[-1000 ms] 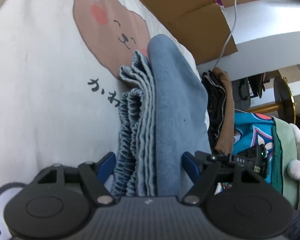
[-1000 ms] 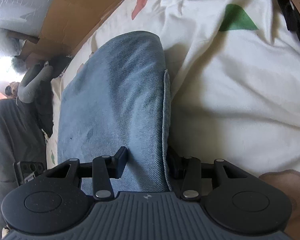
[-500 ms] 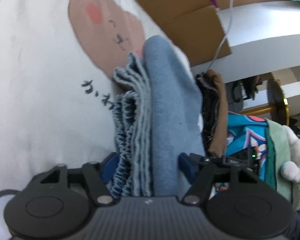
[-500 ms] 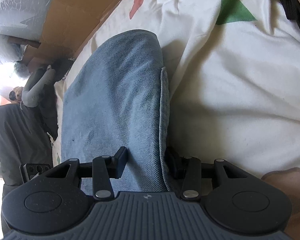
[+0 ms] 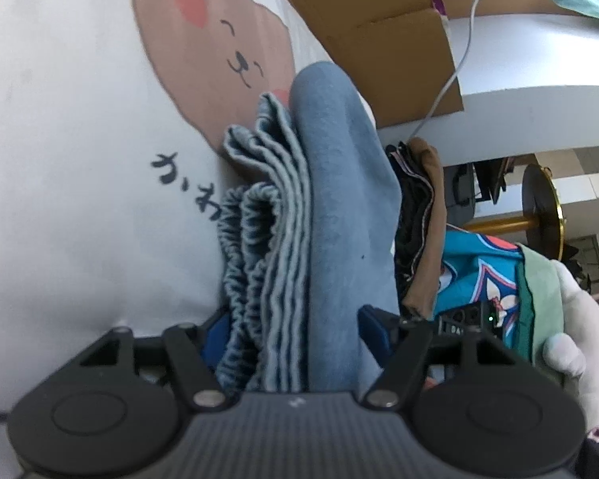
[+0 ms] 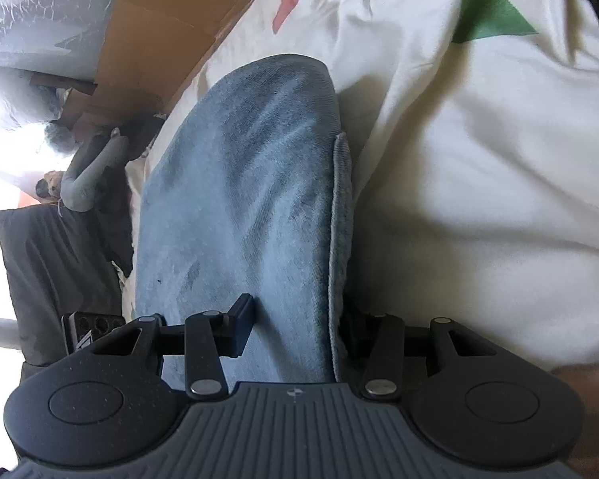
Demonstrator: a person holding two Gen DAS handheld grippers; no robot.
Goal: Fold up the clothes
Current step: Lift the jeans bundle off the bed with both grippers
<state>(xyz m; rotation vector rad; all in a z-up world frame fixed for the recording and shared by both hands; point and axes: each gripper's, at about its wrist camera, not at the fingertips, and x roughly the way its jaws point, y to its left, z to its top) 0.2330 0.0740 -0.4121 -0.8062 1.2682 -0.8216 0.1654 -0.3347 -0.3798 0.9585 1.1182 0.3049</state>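
- Closest in, the left gripper [image 5: 289,333] had its blue-padded fingers [image 5: 373,329] closed on a thick bundle of the blue garment [image 5: 331,207], so several layers ran straight out from between them.
- The right gripper [image 6: 295,319] pinched the same garment [image 6: 239,199], one finger pressed onto the top cloth and the other tucked under the hemmed edge [image 6: 341,215].
- Judging by the stacked layers, the folding of this piece looked mostly done; what seemed left was to set it down flat, let go, and start on the heap still waiting.
- Beyond the left fingers, the bundle's gathered elastic waistband [image 5: 243,239] and stacked hems showed edge-on, which the right view did not give; it only offered the smooth, broad outer face.
- Past and left of the left fingers lay the white bed cover, with a brown bear print [image 5: 207,40]; right of the right fingers I saw it rumpled, with a green patch [image 6: 491,12].
- Farther right of the left fingers sat a pile of dark and brown clothes [image 5: 419,207] and a turquoise patterned cloth [image 5: 475,267], seen only from that side.
- Farthest off, cardboard [image 5: 383,32] stood behind the bed in both views.
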